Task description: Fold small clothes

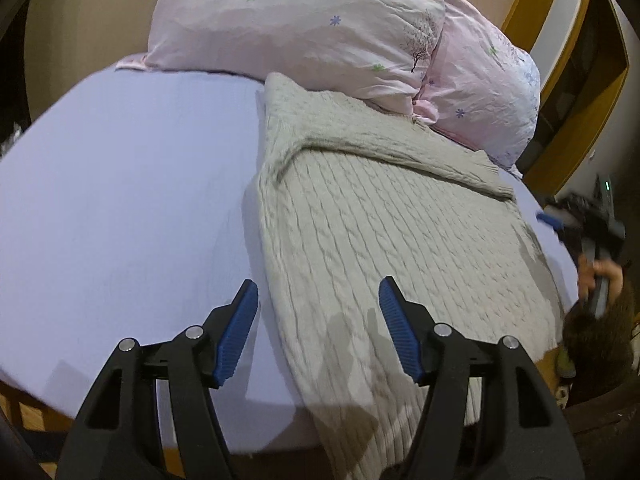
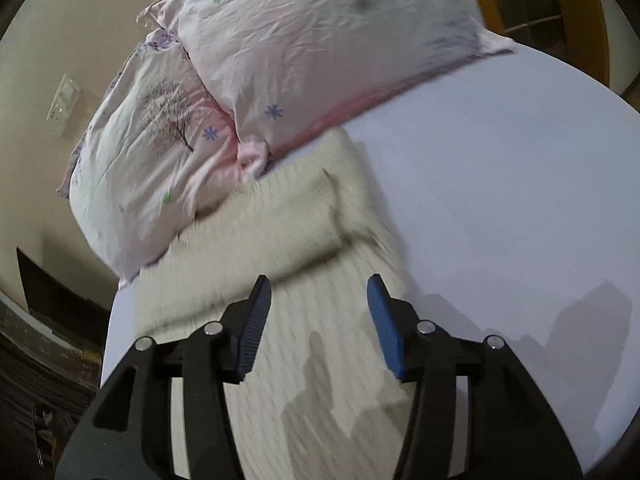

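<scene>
A beige cable-knit sweater (image 1: 400,240) lies flat on the lavender bed sheet (image 1: 120,200), with one sleeve folded across its upper part. My left gripper (image 1: 318,292) is open and empty, hovering above the sweater's near left edge. The right gripper shows at the far right of the left wrist view (image 1: 560,220), held in a hand. In the right wrist view the sweater (image 2: 320,340) lies below my right gripper (image 2: 318,292), which is open and empty above it. The folded sleeve (image 2: 280,232) lies just ahead of its fingertips.
Two pink patterned pillows (image 1: 304,28) lean at the head of the bed, touching the sweater's top; they also show in the right wrist view (image 2: 280,60). A wooden frame (image 1: 576,128) stands to the right. A beige wall (image 2: 60,8) with a switch plate (image 2: 63,106) is behind.
</scene>
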Demonstrator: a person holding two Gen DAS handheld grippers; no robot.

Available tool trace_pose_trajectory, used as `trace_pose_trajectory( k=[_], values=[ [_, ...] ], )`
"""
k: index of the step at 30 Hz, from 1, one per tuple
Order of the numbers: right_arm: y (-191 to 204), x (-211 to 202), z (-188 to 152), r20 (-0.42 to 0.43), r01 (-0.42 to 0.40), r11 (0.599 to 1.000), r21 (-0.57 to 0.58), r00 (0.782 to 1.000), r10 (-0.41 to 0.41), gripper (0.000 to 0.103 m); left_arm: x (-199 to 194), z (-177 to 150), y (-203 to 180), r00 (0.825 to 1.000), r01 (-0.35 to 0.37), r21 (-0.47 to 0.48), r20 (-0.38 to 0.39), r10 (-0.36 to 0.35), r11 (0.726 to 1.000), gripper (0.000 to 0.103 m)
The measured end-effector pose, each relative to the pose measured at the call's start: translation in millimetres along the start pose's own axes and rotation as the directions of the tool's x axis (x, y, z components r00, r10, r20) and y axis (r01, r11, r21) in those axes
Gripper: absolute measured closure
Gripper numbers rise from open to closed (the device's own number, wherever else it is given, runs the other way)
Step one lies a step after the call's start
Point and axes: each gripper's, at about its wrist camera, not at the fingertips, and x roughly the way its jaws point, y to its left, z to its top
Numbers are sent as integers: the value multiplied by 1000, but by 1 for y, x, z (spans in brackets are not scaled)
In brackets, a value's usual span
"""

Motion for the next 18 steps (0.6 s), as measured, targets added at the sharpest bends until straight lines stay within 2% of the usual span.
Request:
trace_pose_trajectory(
  k=[3,5,8,9,10,11,12,15,16,18],
  values=[
    [-22,-14,-26,-62,-8,1000,19,998,9,53,-4,-11,3,999,42,-28,-7,-42,999,39],
    [-34,-22,-45,-99,-18,999,33,995,21,58,-9,-18,2,998,69,-37,-5,-69,997,39],
    [-41,-34,-74,-135,-107,993,49,984,113,67,-16,-28,0,993,121,-56,0,-121,991,41],
    [-43,-38,-83,-152,-145,988,57,977,152,69,-17,-31,-1,992,130,-58,-2,-130,990,48],
    [-45,-39,-94,-182,-205,976,72,959,215,72,-17,-34,-2,990,137,-62,-5,-138,989,56],
    [-45,-39,-101,-199,-241,967,85,947,253,74,-18,-38,-3,989,148,-71,-10,-149,986,60],
    [-46,-40,-107,-207,-276,956,98,934,291,74,-18,-40,-3,987,156,-82,-16,-158,984,68],
    [-55,-33,-120,-245,-384,905,183,874,420,93,-15,-45,-3,982,175,-120,-45,-181,977,91],
    [-56,-31,-121,-232,-429,879,210,851,471,94,-15,-45,-2,982,178,-126,-45,-185,976,92],
    [-50,-32,-114,-193,-493,841,223,824,533,95,-14,-42,-3,981,178,-125,-57,-186,976,94]
  ],
)
